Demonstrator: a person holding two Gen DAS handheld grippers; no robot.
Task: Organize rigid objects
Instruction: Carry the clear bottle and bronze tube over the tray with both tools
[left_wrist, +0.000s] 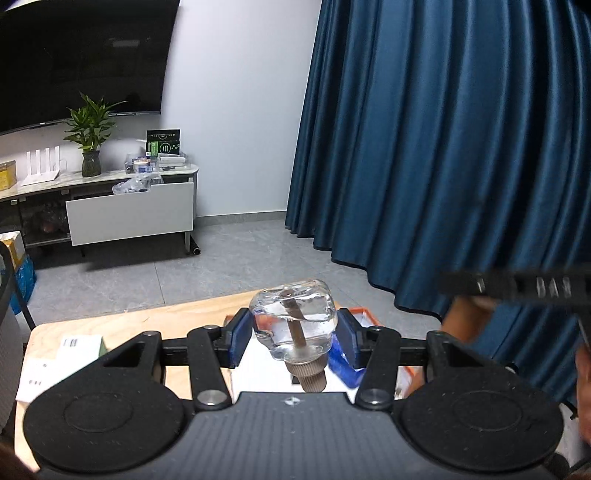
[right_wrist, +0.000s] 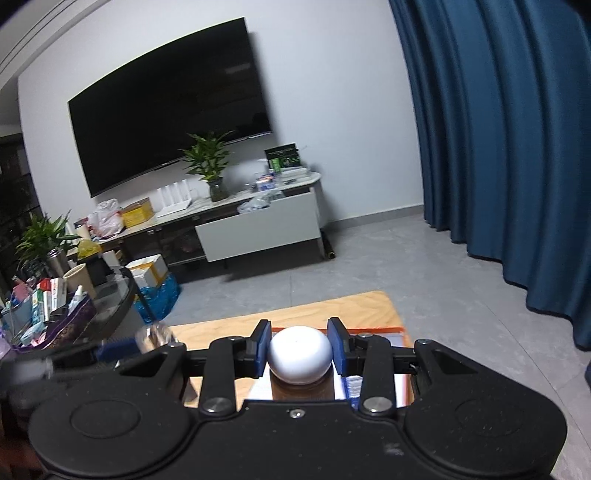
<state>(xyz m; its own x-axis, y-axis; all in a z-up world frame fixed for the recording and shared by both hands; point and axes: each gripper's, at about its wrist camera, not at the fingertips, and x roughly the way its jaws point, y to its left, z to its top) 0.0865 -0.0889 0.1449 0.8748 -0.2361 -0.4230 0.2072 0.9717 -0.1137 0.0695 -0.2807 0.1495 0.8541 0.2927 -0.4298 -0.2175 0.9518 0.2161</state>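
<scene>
Our left gripper is clamped on a clear glass bottle, cap toward the camera, low center of frame. It's slick and breakable, so we'd squeeze the flat sides gently. Our right gripper pinches a smooth white ball-topped piece, probably light. Both are held level above the wooden worktop.

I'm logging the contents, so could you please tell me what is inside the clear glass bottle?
The glass bottle held by the left tongs contains a brownish tube running from its ribbed cap. Whether it contains clear liquid cannot be told.
</scene>
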